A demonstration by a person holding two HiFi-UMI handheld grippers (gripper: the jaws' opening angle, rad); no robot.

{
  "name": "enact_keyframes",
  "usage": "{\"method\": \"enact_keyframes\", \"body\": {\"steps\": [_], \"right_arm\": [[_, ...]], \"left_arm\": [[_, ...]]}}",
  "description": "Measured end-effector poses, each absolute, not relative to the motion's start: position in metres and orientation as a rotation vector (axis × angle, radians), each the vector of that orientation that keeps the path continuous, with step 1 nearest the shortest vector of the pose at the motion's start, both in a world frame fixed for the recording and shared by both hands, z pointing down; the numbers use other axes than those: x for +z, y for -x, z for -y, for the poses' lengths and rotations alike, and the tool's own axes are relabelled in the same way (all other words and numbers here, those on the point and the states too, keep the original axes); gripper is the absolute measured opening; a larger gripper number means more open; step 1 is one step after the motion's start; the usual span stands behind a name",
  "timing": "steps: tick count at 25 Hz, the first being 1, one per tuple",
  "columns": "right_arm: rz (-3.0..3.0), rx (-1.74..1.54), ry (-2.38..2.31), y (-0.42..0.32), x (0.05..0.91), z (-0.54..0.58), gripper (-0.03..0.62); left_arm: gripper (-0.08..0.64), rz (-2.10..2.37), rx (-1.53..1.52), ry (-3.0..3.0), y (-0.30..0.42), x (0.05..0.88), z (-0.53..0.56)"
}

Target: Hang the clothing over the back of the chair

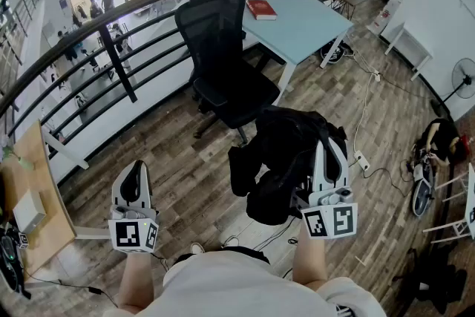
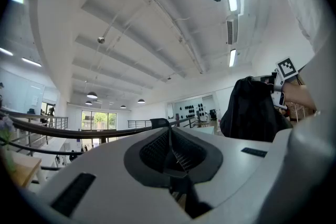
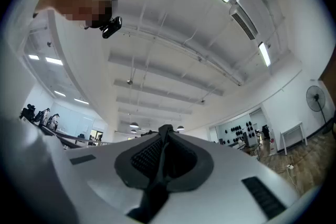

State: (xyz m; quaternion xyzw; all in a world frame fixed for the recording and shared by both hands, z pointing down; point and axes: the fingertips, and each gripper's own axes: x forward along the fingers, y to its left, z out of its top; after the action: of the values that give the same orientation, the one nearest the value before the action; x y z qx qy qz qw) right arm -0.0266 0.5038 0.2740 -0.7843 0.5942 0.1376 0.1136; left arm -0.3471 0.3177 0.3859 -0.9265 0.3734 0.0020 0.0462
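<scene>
Black clothing (image 1: 286, 159) hangs in loose bunch at lower centre-right of head view, above wooden floor (image 1: 185, 159), well apart from chair (image 1: 223, 48). We see right gripper (image 1: 326, 152) just beside it, tip buried in fabric; in its own view jaws are pressed together on thin dark fold. Left gripper (image 1: 133, 174), lower left, has jaws closed together, nothing in them. Chair stands at upper centre, back near railing (image 1: 111, 18). Light blue table (image 1: 304, 30) to its right carries red book (image 1: 260, 9).

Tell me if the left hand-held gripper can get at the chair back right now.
Probably, with a step forward: only bare floor lies between the left hand-held gripper and the chair back; the clothing hangs farther right.
</scene>
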Motion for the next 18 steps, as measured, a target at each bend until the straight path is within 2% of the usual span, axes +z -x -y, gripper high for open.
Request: {"method": "enact_keyframes", "body": {"steps": [10, 18], "right_arm": [[-1.820, 0.394, 2.327, 0.050, 0.281, -0.489, 0.029], [-1.922, 0.398, 2.256, 0.054, 0.287, -0.471, 0.029]], "left_arm": [[0.035, -1.114, 0.042, 2.828, 0.354, 0.372, -0.322], [0.035, -1.081, 0.017, 2.843, 0.326, 0.379, -0.327]]}}
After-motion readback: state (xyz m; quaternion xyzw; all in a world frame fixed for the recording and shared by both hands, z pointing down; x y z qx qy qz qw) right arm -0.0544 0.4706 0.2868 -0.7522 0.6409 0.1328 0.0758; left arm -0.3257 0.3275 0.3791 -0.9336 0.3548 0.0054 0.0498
